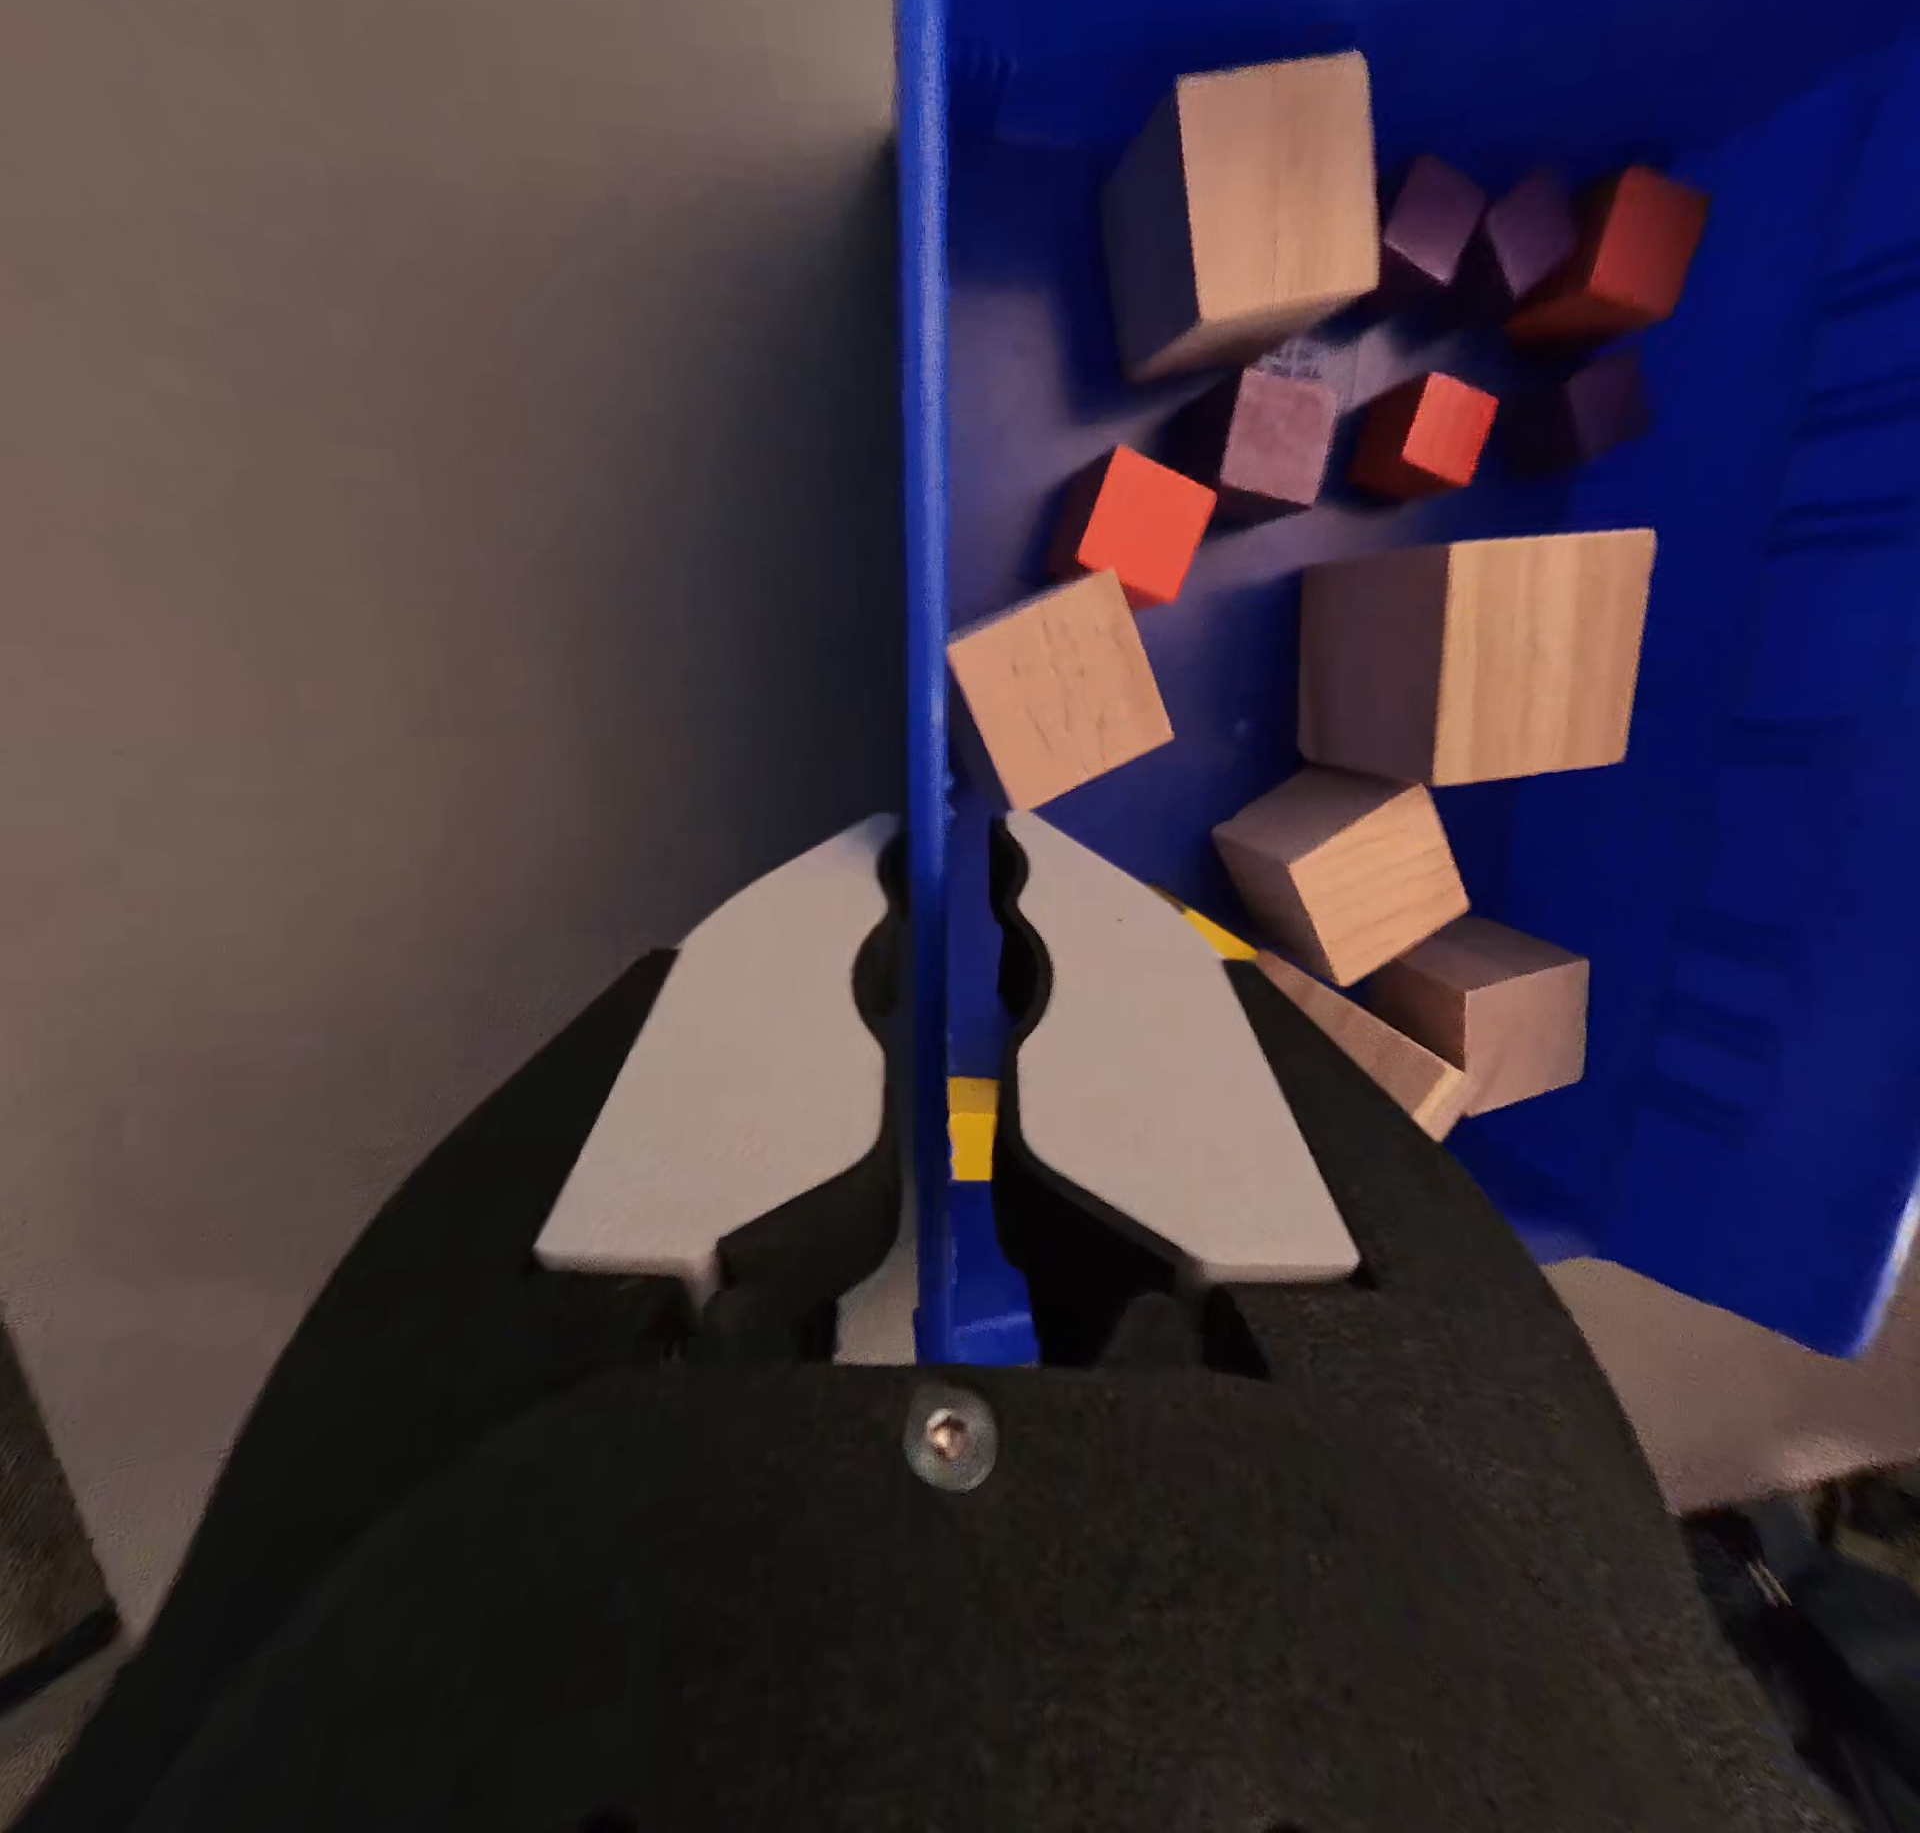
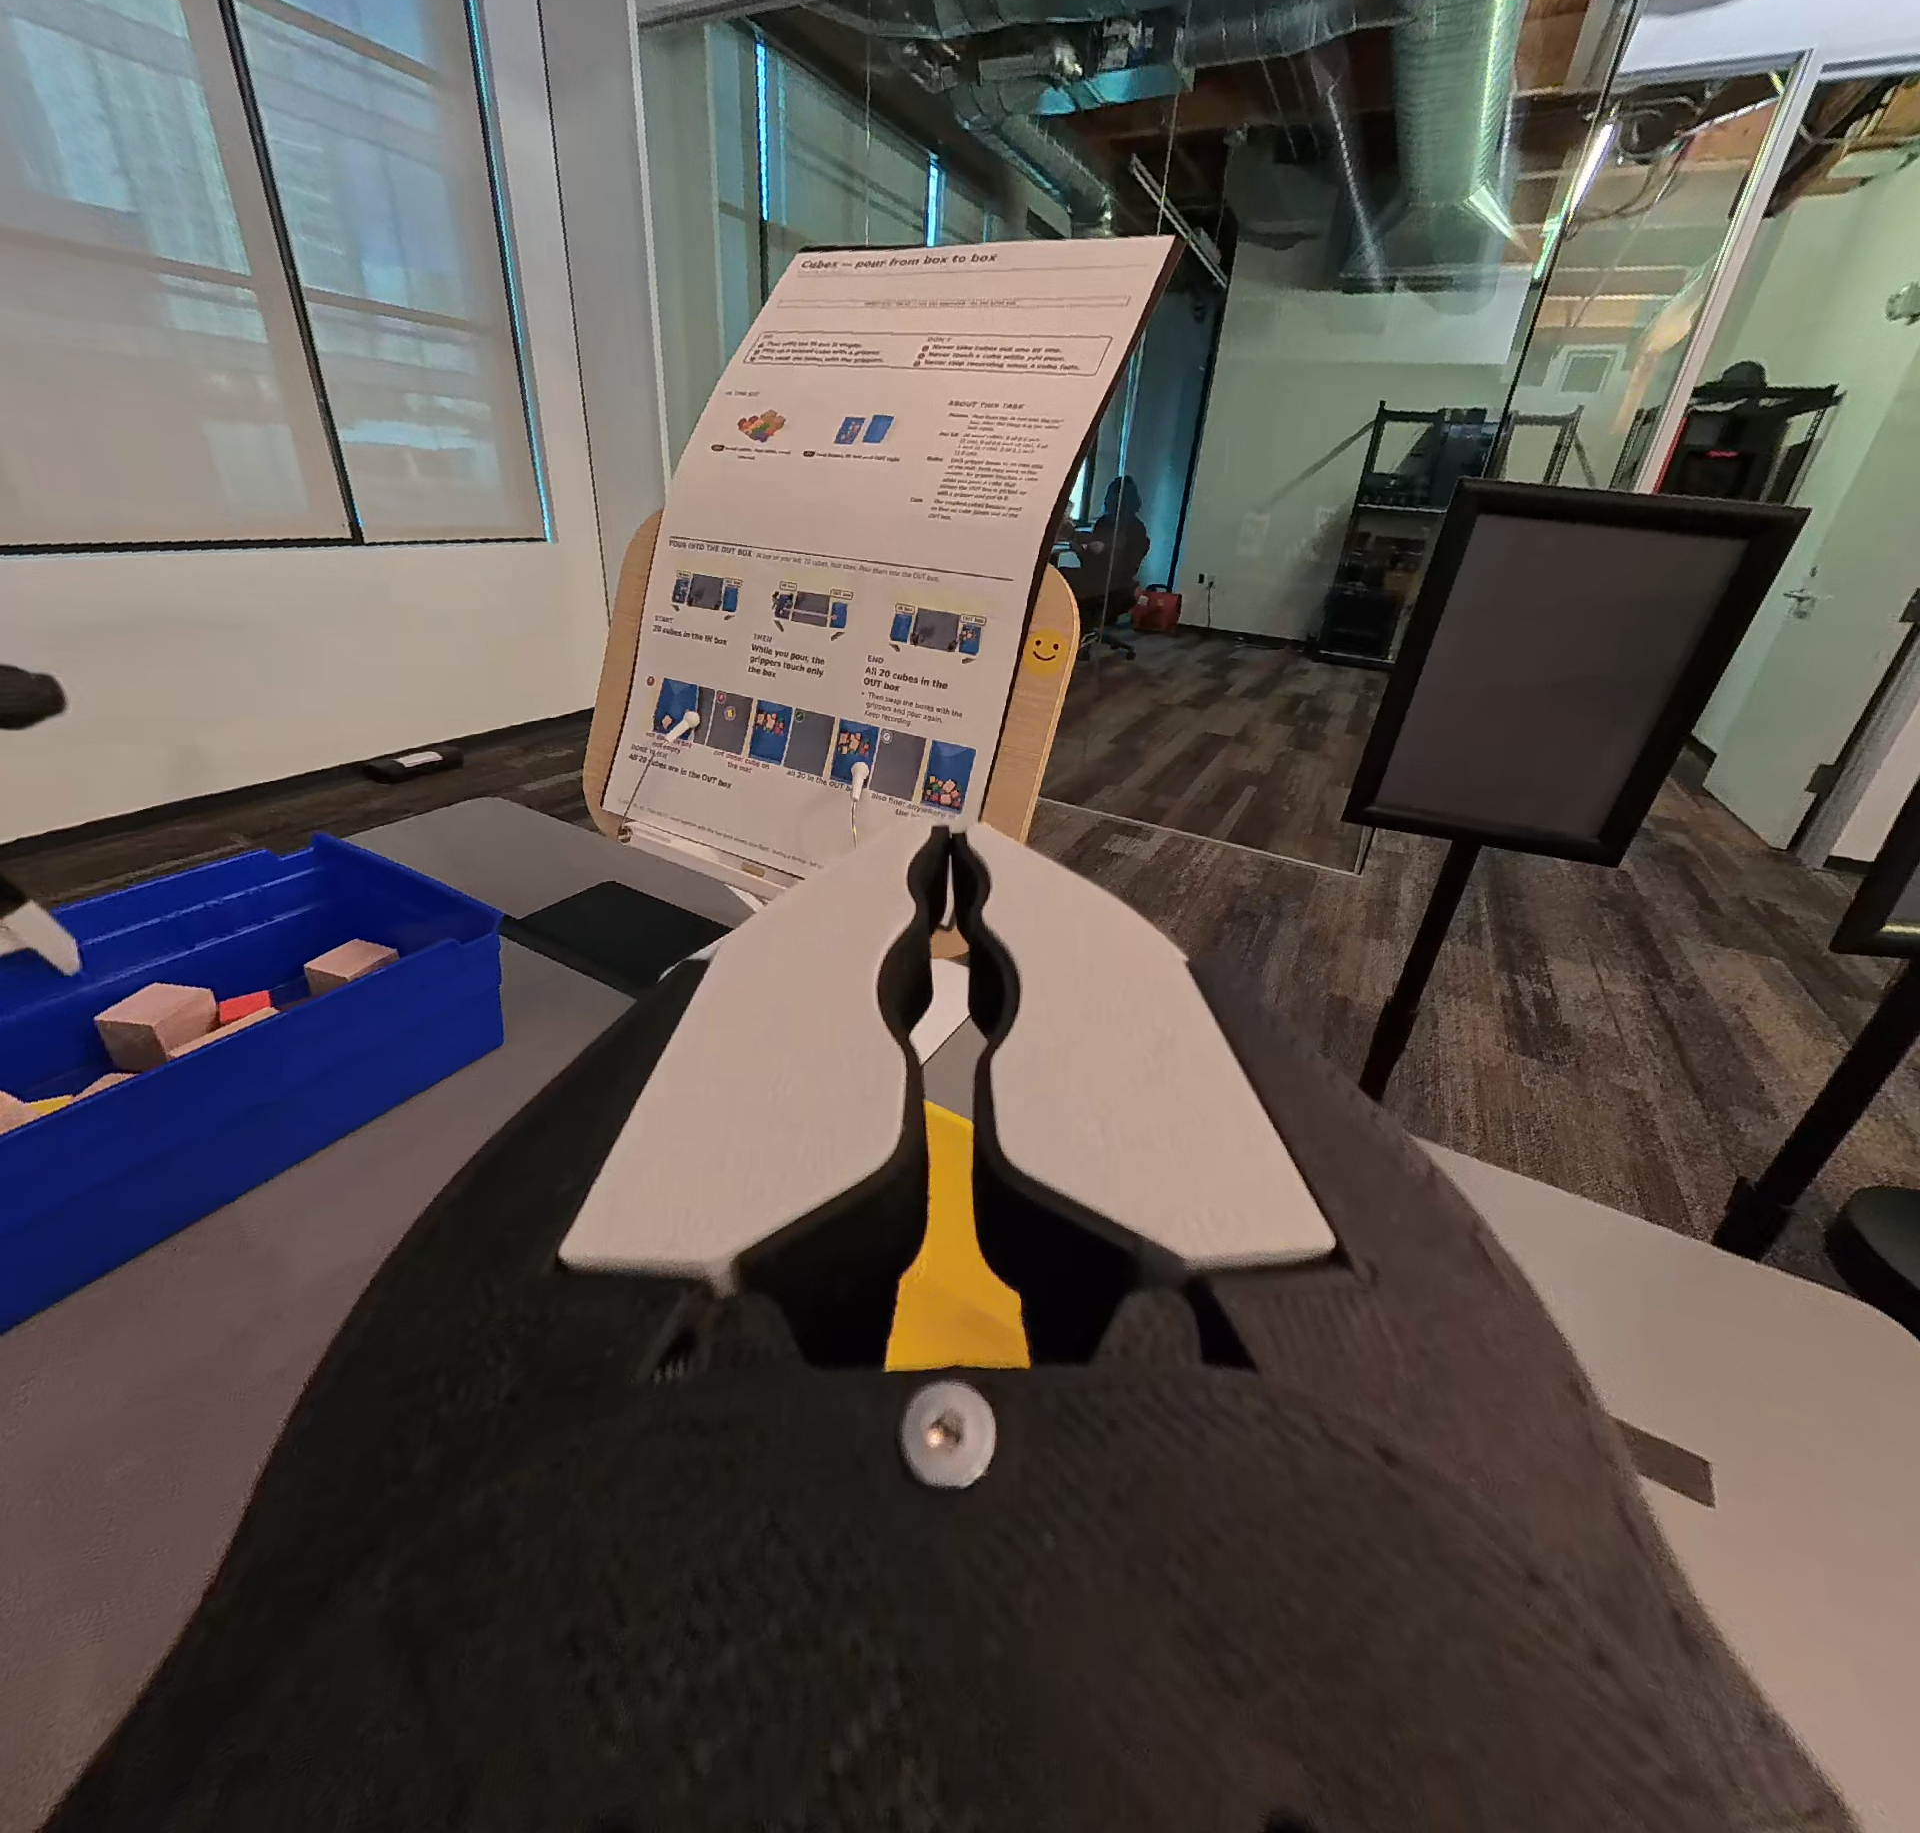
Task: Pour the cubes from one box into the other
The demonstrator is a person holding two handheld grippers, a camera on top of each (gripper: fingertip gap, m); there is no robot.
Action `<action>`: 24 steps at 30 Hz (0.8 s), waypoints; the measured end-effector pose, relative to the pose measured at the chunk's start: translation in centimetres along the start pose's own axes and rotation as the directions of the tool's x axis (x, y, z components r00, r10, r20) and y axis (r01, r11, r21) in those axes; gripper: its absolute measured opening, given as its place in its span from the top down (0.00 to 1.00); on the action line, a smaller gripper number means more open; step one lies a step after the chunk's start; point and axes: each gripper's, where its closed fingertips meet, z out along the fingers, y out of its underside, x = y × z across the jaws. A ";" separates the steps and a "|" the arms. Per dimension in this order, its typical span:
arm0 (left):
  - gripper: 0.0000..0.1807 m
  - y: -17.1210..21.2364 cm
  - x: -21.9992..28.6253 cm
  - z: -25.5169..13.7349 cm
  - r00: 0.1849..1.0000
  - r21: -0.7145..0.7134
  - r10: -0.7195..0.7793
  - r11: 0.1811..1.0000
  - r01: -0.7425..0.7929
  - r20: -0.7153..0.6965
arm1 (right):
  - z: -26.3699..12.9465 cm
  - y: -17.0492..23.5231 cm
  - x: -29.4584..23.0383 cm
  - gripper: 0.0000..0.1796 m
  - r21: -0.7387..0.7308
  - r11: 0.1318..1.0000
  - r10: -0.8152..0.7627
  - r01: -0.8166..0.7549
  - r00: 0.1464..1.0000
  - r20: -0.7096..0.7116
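Left gripper point(image 1: 951, 827) is clamped on the near wall of the blue box point(image 1: 1714, 848), one finger on each side of it. Cubes point(image 1: 1475, 656), wooden, red and purple, lie inside from 12 to 3 o'clock of the fingers. Right gripper point(image 2: 951, 838) is closed, tips together, holding nothing. At its 9 o'clock the blue box sits on the grey table point(image 2: 156, 1420); an instruction sheet point(image 2: 883, 536) stands at 12 o'clock.

The left gripper point(image 1: 948, 827) has a big black body with a rough, grainy skin. Two pale grey fingers point(image 1: 748, 1056) with wavy black inner edges sit just above a small silver screw point(image 1: 948, 1438). The right gripper point(image 2: 951, 843) looks the same: black body, grey fingers point(image 2: 1132, 1077), silver screw point(image 2: 945, 1435) below them.
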 end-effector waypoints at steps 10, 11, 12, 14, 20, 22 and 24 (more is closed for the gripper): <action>0.97 0.6 1.7 0.9 0.997 -0.072 0.065 0.995 -0.062 0.043 | 4.3 1.9 -11.5 0.97 -0.195 0.977 0.144 -0.091 0.949 0.279; 0.97 0.6 2.3 1.0 0.996 -0.080 0.081 0.994 -0.078 0.040 | 4.7 2.3 -14.3 0.96 -0.221 0.971 0.167 -0.091 0.919 0.356; 0.97 0.6 2.9 1.2 0.995 -0.086 0.097 0.992 -0.094 0.035 | 5.1 3.0 -16.8 0.94 -0.264 0.961 0.191 -0.085 0.892 0.409; 0.97 0.7 4.2 1.4 0.992 -0.096 0.125 0.988 -0.123 0.018 | 6.6 5.3 -20.1 0.88 -0.354 0.934 0.205 -0.047 0.883 0.423; 0.97 1.1 7.5 2.1 0.979 -0.121 0.202 0.972 -0.201 -0.001 | 12.1 13.8 -25.7 0.78 -0.661 0.749 0.359 -0.044 0.865 0.349; 0.97 1.4 8.3 2.3 0.975 -0.129 0.224 0.966 -0.222 -0.001 | 12.8 16.0 -27.3 0.77 -0.738 0.672 0.430 -0.059 0.843 0.324; 0.96 1.9 9.1 2.6 0.971 -0.149 0.237 0.960 -0.237 -0.017 | 13.7 17.7 -26.9 0.72 -0.766 0.641 0.386 -0.054 0.885 0.260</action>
